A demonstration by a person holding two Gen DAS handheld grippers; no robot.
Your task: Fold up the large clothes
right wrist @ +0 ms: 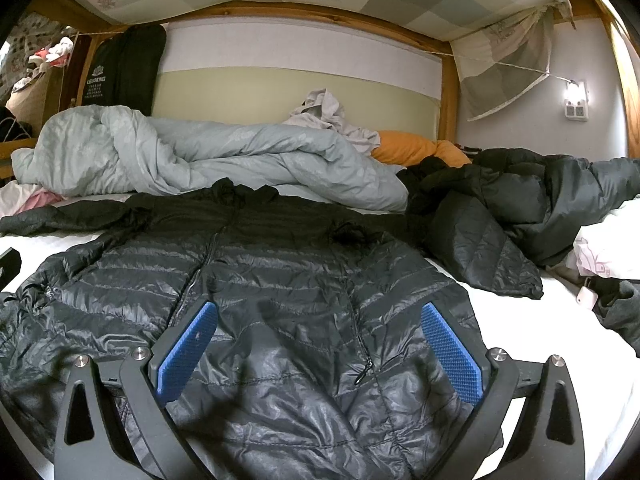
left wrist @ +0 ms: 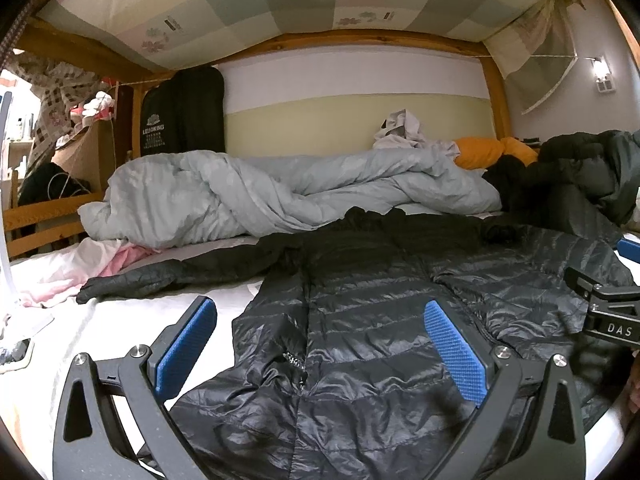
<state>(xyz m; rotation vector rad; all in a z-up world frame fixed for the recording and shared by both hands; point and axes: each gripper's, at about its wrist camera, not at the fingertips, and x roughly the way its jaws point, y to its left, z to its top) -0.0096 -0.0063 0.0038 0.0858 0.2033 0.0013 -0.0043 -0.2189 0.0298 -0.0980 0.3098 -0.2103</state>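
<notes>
Black quilted down jacket (right wrist: pixel 280 280), glossy nylon shell, laid front-up on the white bed sheet (left wrist: pixel 132 320), hem toward the cameras, hood toward the grey duvet (left wrist: pixel 248 192); one sleeve (left wrist: pixel 132 276) stretched out to the left.

Left gripper (left wrist: pixel 320 344): jaws spread wide, empty, poised over the hem near the centre zip. Right gripper (right wrist: pixel 318 344): likewise wide and empty, over the right front panel.

Hazards, as judged: slick shell may slip from the pads if only a thin layer is pinched; trapped air could spring a fold back open; the second dark jacket (right wrist: pixel 500 216) just beside the right shoulder could be caught up in a fold.

Obscured: right sleeve position unclear against the dark heap; hem edge cut off below both frames; hood shape hard to read.
</notes>
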